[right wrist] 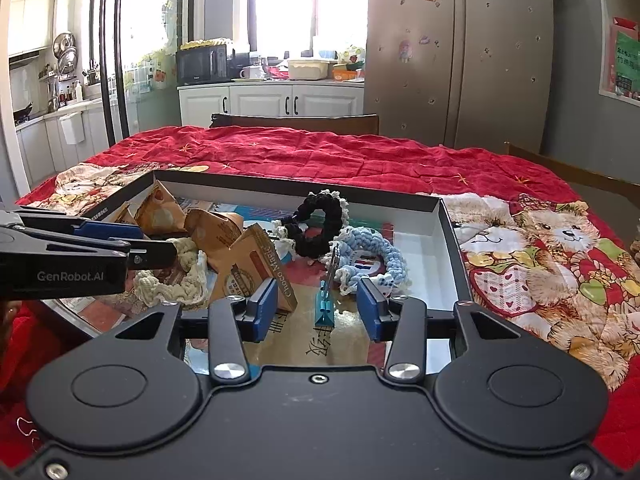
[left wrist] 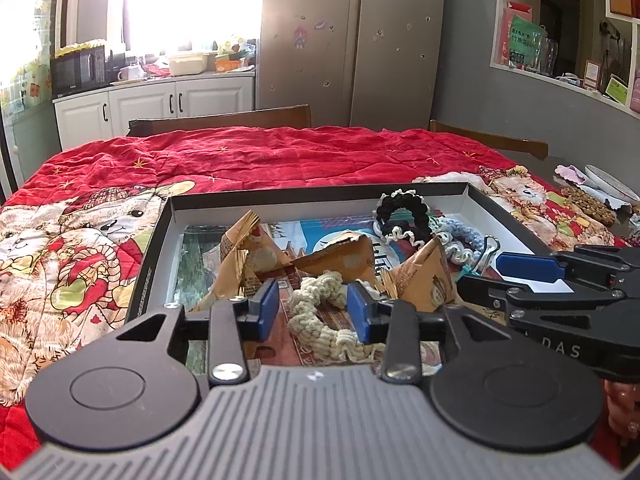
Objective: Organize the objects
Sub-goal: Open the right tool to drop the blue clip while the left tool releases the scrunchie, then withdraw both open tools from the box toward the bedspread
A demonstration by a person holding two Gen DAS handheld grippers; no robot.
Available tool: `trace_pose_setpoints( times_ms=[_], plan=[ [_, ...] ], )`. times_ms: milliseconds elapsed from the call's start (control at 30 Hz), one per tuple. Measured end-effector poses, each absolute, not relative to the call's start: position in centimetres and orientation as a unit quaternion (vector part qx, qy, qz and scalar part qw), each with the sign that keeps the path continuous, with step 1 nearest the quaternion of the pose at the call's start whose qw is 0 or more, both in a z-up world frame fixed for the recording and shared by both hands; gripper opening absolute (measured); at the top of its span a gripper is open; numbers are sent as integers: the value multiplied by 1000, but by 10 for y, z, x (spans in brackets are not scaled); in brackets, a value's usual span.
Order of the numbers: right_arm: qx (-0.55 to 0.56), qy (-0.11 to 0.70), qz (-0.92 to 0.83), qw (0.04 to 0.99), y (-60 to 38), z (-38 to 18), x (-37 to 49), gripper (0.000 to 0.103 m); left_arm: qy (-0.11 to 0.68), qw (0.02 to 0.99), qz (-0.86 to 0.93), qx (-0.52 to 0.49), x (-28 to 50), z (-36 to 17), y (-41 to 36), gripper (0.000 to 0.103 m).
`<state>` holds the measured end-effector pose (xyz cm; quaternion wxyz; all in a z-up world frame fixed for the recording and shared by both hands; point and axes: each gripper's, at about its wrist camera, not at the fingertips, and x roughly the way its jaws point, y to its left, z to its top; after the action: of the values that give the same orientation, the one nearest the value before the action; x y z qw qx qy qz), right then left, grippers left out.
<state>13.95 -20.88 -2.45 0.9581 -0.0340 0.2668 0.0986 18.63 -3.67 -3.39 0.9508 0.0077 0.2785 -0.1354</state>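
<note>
Left wrist view: a shallow black box (left wrist: 400,190) with white inner walls is sitting on a red bear-print quilt (left wrist: 248,156). Inside it, three tan triangular snack packets (left wrist: 340,254) are lying across the middle, a black scrunchie (left wrist: 402,210) is resting toward one o'clock, and a pale blue crocheted scrunchie (left wrist: 456,236) is lying just beside it at two o'clock. The left gripper (left wrist: 313,309) is hovering with its fingers spread on either side of a cream crocheted scrunchie (left wrist: 320,320); whether the pads are touching it cannot be told. The right gripper (left wrist: 516,276) is reaching in at three o'clock.

Right wrist view: the box's white wall (right wrist: 420,240) is enclosing the same clutter. The right gripper (right wrist: 318,310) is holding its fingers apart around a teal binder clip (right wrist: 325,308), not touching it. The blue scrunchie (right wrist: 376,256) is lying at one o'clock, the black one (right wrist: 320,224) at twelve, the packets (right wrist: 240,264) at ten. The left gripper (right wrist: 132,246) is entering at nine o'clock over the cream scrunchie (right wrist: 176,276).
</note>
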Motion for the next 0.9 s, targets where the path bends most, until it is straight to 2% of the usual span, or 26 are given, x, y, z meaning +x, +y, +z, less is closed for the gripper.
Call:
trace_pose_setpoints(
  times_ms=[900],
  plan=[
    [-30, 248, 93, 964, -215, -11, 118, 49, 250, 958, -140, 8, 163, -20, -35, 79]
  ],
)
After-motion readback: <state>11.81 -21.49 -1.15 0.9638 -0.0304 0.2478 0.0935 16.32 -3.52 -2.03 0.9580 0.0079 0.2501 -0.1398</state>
